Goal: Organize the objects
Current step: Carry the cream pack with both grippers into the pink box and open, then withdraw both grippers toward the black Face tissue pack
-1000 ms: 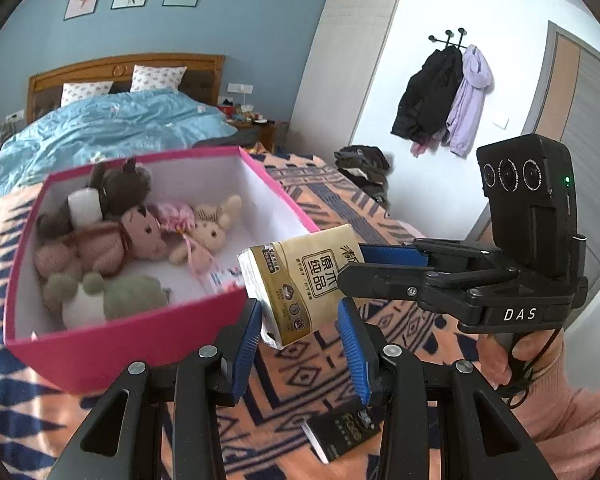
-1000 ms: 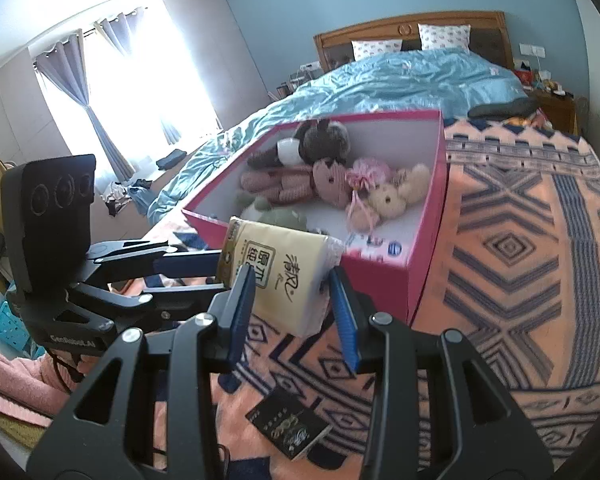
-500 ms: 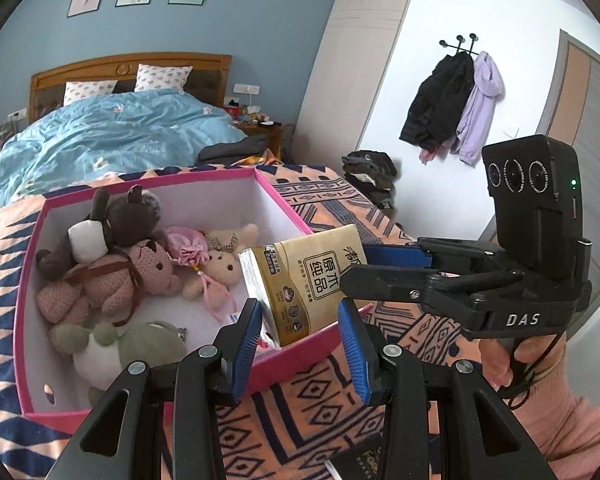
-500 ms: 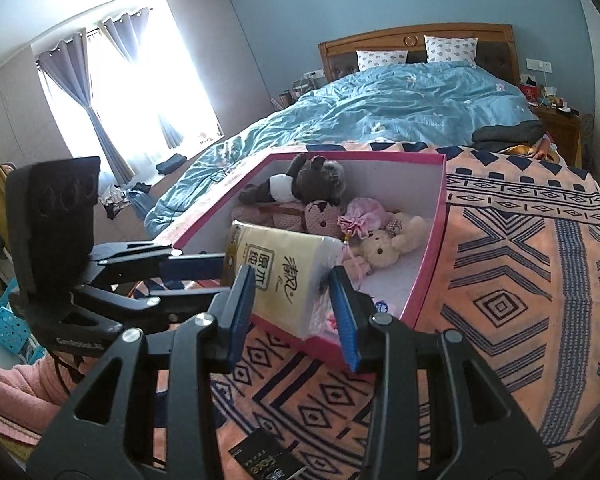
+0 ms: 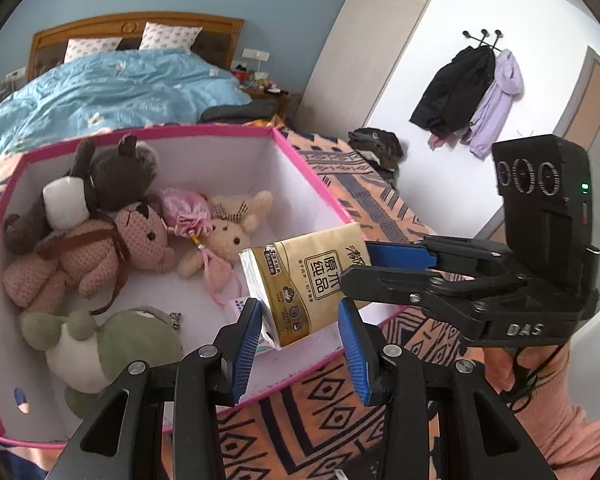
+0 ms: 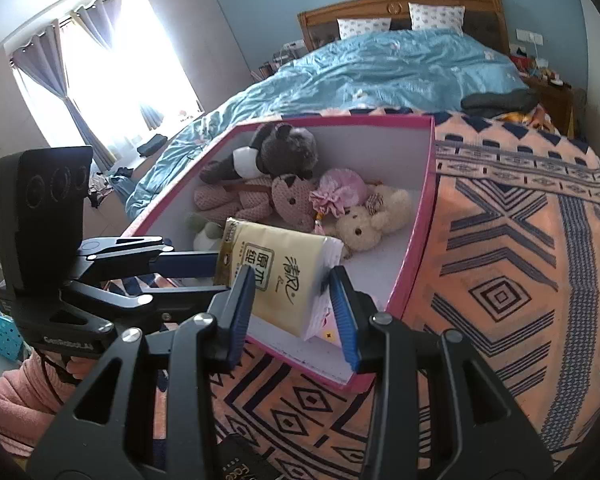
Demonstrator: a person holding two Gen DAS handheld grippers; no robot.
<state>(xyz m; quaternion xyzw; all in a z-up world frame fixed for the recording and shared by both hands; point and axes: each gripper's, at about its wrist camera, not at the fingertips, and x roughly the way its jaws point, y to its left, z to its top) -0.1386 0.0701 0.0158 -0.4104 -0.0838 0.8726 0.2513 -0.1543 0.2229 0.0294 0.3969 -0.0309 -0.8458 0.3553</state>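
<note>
I have the tissue pack (image 5: 312, 284) pinched between both tools. My left gripper (image 5: 300, 344) has its blue pads narrowed onto the pack's near end, and my right gripper (image 6: 294, 304) clamps the other end; in the left wrist view its blue fingers (image 5: 400, 254) reach in from the side and bite the pack's far edge.

The pack hangs in the air, tilted, over the near right corner of the pink box (image 5: 320, 192), not yet resting on anything. Inside the box lie a dark plush bear (image 5: 116, 172), a pink knitted bear (image 5: 100, 252), a cream teddy (image 5: 224, 236) and a green plush (image 5: 100, 344), leaving the white floor on the right bare.

I judge the pack light and soft, with a slick plastic wrap that creases and can slide. The firmest hold is across its narrow thickness near the ends, squeezing the stacked tissue rather than the loose wrapper seam. The box sits on a patterned orange blanket (image 6: 520, 280).
</note>
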